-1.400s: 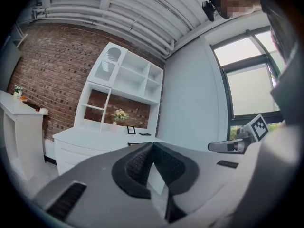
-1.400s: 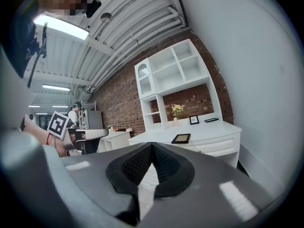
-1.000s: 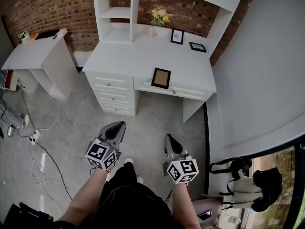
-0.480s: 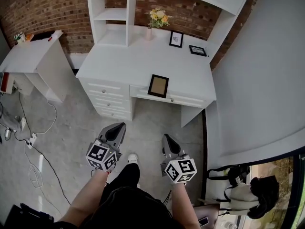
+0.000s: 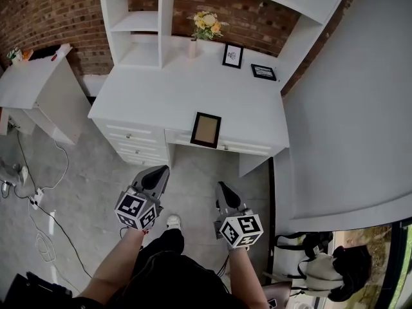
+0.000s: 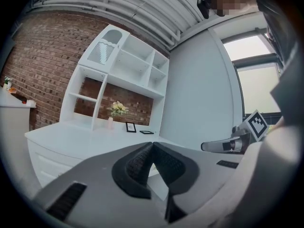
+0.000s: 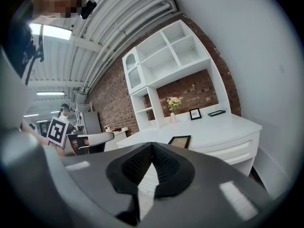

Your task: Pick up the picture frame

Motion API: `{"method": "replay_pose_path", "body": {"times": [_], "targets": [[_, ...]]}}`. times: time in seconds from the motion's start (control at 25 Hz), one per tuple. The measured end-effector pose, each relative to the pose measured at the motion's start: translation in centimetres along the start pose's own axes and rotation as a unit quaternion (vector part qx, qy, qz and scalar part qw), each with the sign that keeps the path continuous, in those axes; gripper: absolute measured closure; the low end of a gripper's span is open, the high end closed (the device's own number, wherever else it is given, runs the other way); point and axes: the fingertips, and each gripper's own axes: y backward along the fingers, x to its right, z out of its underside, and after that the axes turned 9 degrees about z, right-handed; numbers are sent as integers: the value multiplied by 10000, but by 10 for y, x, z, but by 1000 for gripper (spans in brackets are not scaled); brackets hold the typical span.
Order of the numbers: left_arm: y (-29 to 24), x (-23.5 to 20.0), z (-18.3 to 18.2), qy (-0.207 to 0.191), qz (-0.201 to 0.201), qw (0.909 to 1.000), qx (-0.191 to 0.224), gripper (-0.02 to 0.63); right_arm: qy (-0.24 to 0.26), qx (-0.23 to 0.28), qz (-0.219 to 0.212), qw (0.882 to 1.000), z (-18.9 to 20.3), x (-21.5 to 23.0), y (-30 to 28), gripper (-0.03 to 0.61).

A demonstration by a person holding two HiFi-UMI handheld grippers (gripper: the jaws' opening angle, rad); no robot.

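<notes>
Grippers short of the desk [image 5: 154,95], picture frame [image 5: 206,129] on its front edge

Your left gripper [image 5: 154,176] and right gripper [image 5: 224,192] both have their jaws pressed together on nothing, over the floor in front of the desk. The picture frame sits at the desk's front edge, ahead of both and well apart from them.

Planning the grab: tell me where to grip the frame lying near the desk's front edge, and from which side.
Grip the picture frame by its near black border, coming from the front of the desk. It seems to lie flat close to that edge, so this border is nearest and unobstructed. The right gripper is shut and must open first.
</notes>
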Motion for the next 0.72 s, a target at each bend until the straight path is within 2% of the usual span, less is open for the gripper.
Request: {"method": "replay_pose_path", "body": {"times": [0.52, 0.72], "targets": [[-73, -45, 3, -17, 341, 9990, -277, 604, -188, -233, 344, 9990, 1, 47, -67, 574], [-92, -54, 8, 17, 417, 9984, -385, 604, -429, -396, 431, 9974, 11, 59, -87, 569]]}}
